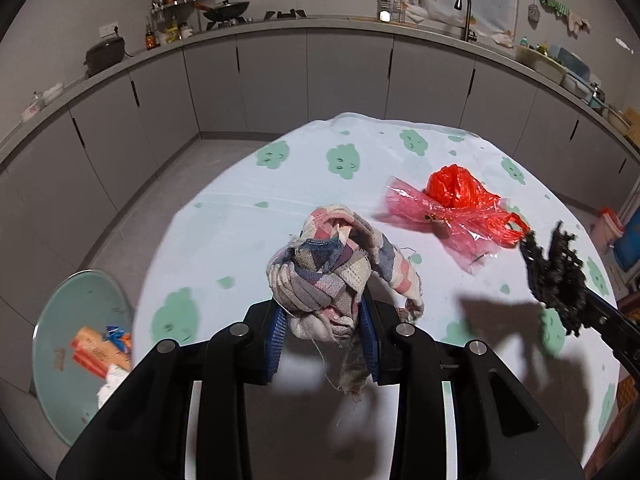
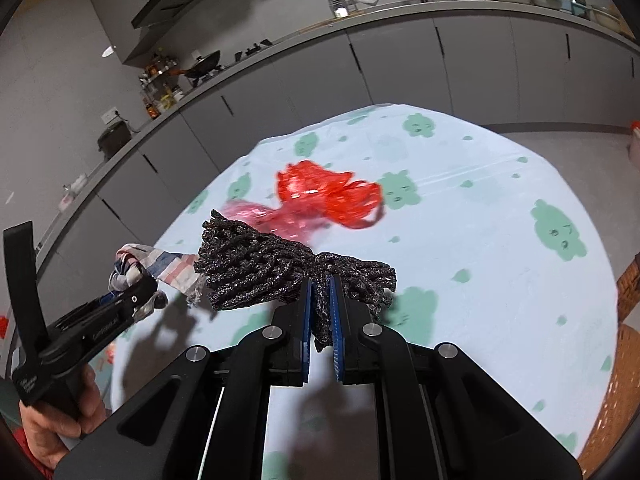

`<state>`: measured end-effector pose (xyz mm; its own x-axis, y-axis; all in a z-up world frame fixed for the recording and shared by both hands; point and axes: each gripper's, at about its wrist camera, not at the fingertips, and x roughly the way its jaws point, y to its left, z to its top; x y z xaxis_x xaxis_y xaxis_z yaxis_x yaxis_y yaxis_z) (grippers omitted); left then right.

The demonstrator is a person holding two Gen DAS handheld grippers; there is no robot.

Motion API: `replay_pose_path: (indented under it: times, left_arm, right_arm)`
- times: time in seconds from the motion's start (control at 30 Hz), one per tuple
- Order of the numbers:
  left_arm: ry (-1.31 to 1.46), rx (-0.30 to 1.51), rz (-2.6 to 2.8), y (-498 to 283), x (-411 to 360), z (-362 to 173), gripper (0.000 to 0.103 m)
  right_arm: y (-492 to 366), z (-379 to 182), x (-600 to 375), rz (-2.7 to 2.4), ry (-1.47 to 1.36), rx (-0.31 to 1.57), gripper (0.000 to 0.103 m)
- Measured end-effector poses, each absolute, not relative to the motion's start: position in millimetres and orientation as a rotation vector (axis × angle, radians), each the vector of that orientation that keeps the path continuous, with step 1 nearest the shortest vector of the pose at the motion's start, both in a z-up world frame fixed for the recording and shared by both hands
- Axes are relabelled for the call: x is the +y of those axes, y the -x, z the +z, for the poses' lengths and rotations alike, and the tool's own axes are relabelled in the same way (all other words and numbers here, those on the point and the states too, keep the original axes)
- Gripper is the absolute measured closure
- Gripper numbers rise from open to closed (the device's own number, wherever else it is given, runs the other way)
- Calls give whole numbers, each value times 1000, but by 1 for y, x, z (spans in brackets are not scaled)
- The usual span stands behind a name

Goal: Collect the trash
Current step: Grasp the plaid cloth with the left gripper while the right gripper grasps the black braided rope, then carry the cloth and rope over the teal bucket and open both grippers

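My left gripper [image 1: 322, 320] is shut on a crumpled plaid cloth rag [image 1: 324, 272], lifted above the table; the same rag [image 2: 160, 266] shows at the left of the right wrist view. My right gripper [image 2: 320, 304] is shut on a wad of black netting [image 2: 260, 272], also held off the table. In the left wrist view that black netting [image 1: 556, 276] hangs at the right. A red plastic bag [image 1: 456, 196] with a pink clear wrapper lies on the table beyond both grippers; the red bag [image 2: 328, 196] sits just past the netting.
The table wears a pale blue cloth [image 1: 280, 216] with green cloud prints. A round pale green bin [image 1: 60, 320] with orange packets and paper inside stands on the floor at the left. Grey kitchen cabinets [image 1: 272, 76] ring the far side. A wicker basket [image 2: 624, 380] is at the right edge.
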<state>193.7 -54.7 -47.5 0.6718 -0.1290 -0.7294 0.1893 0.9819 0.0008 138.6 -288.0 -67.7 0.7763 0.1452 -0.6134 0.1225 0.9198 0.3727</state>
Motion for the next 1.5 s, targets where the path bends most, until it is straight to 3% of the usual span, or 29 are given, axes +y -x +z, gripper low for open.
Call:
replay_pose_path:
  times: [1.5]
  left_arm:
    - [75, 751, 143, -114, 151, -31, 70]
  right_arm:
    - [-144, -40, -63, 312, -267, 685, 93]
